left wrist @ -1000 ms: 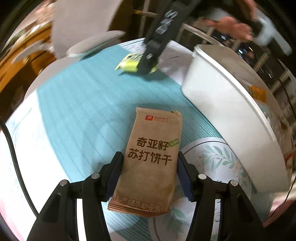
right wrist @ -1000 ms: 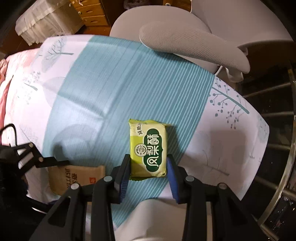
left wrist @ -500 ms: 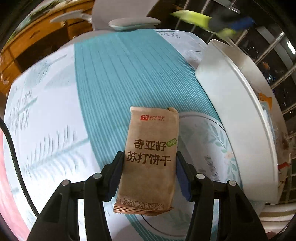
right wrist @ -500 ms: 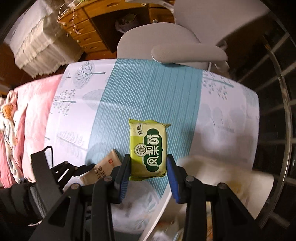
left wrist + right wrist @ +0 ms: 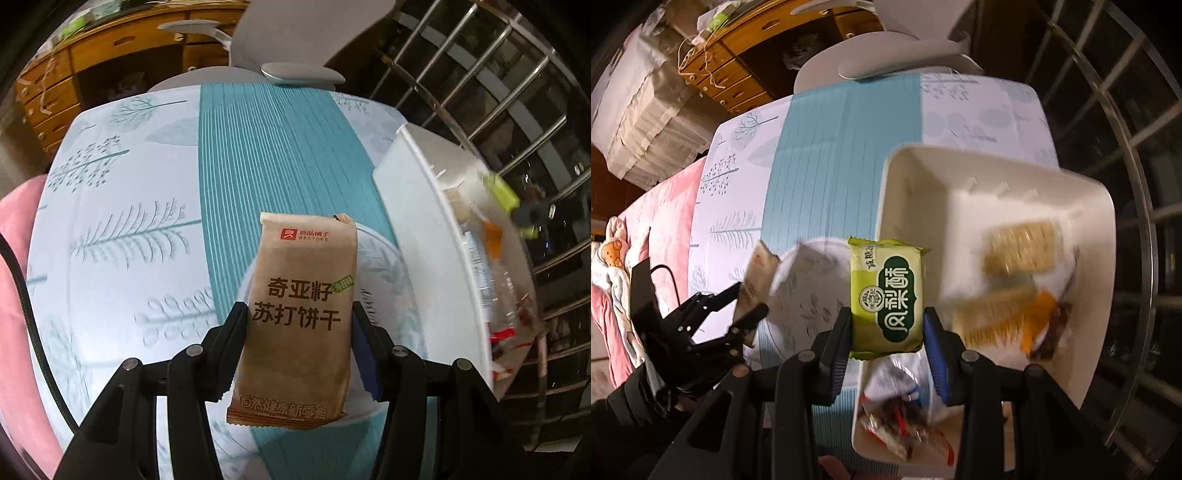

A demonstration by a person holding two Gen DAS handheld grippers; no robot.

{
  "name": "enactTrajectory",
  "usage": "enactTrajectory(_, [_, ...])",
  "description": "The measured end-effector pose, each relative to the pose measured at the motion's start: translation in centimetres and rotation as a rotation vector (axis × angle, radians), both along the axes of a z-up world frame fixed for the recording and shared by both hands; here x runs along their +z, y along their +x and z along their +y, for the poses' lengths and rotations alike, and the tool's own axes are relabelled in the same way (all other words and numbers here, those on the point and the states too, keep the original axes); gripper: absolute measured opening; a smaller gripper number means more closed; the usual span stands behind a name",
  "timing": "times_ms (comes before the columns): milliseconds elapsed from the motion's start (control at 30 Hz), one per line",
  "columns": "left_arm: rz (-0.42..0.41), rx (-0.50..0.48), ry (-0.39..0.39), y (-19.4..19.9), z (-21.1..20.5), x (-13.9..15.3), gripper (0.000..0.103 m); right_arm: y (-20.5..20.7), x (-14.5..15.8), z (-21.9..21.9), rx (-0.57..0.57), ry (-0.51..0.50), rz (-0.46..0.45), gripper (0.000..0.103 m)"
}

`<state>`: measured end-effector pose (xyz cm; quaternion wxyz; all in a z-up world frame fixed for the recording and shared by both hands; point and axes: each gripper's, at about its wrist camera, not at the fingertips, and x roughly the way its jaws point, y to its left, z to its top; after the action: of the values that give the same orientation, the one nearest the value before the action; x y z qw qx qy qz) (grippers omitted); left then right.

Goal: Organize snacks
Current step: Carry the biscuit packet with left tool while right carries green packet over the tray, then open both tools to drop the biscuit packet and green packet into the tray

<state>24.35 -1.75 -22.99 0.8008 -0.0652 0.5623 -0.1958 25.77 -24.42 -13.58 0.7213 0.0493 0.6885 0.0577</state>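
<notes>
My left gripper (image 5: 297, 325) is shut on a brown cracker packet (image 5: 301, 295) and holds it above the table, left of the white bin (image 5: 417, 236). My right gripper (image 5: 886, 325) is shut on a green pastry packet (image 5: 886, 291) and holds it over the left rim of the white bin (image 5: 916, 177). The bin holds several snack packets, among them cracker packs (image 5: 1021, 247). The left gripper (image 5: 738, 317) with the brown packet (image 5: 755, 280) shows at the left of the right wrist view. The green packet (image 5: 502, 192) shows blurred over the bin in the left wrist view.
The table wears a white and teal cloth with tree prints (image 5: 147, 206). A grey chair (image 5: 291, 70) stands at the far edge, wooden drawers (image 5: 110, 55) behind it. A metal railing (image 5: 498, 92) runs at the right. Pink bedding (image 5: 639, 258) lies at the left.
Both grippers have lifted their packets off the table. The right gripper has carried the green packet to the right, over the white bin. The left gripper has risen with the brown packet.
</notes>
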Motion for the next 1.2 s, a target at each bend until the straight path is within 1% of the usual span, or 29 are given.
enactTrajectory(133, [-0.015,0.05,-0.037,-3.0,0.2,2.7,0.053,-2.6,-0.4,-1.6,-0.02,0.02,0.025,0.037])
enactTrajectory(267, [-0.046,0.098,-0.063,-5.7,-1.4,5.5,0.053,-5.3,-0.8,-3.4,-0.015,0.048,0.047,0.037])
enactTrajectory(433, [-0.098,0.136,-0.094,-8.6,-4.1,8.5,0.053,-8.1,-1.3,-5.2,0.026,0.046,0.067,0.037])
enactTrajectory(533, [-0.121,0.143,-0.112,-9.9,-6.2,9.9,0.053,-9.7,-1.7,-6.4,0.046,0.041,0.08,0.037])
enactTrajectory(633, [-0.114,0.129,-0.14,-10.8,-8.4,10.8,0.053,-11.0,-1.8,-7.7,0.058,0.045,0.089,0.038])
enactTrajectory(800, [-0.128,0.09,-0.163,-11.6,-12.3,11.6,0.053,-12.3,-1.4,-9.0,0.087,0.039,0.063,0.039])
enactTrajectory(867, [-0.133,0.073,-0.154,-11.9,-13.6,11.8,0.055,-12.5,-1.2,-9.7,0.096,0.046,0.044,0.043])
enactTrajectory(900, [-0.135,0.069,-0.142,-12.1,-14.3,12.0,0.065,-12.5,-1.1,-9.8,0.101,0.045,0.039,0.05])
enactTrajectory(933, [-0.136,0.066,-0.132,-12.2,-14.7,12.0,0.076,-12.5,-1.1,-10.1,0.104,0.042,0.035,0.056])
enactTrajectory(967, [-0.139,0.066,-0.124,-12.2,-14.9,11.9,0.078,-12.6,-1.0,-10.3,0.108,0.039,0.028,0.057])
enactTrajectory(1100, [-0.128,0.092,-0.084,-12.8,-15.1,12.4,0.079,-12.9,-0.9,-11.2,0.09,0.055,0.016,0.059])
enactTrajectory(1133, [-0.127,0.105,-0.081,-13.0,-14.8,12.5,0.081,-13.0,-0.9,-11.3,0.082,0.058,0.018,0.065])
enactTrajectory(1200, [-0.128,0.138,-0.079,-13.4,-14.1,12.6,0.084,-13.4,-1.0,-11.5,0.063,0.067,0.01,0.072])
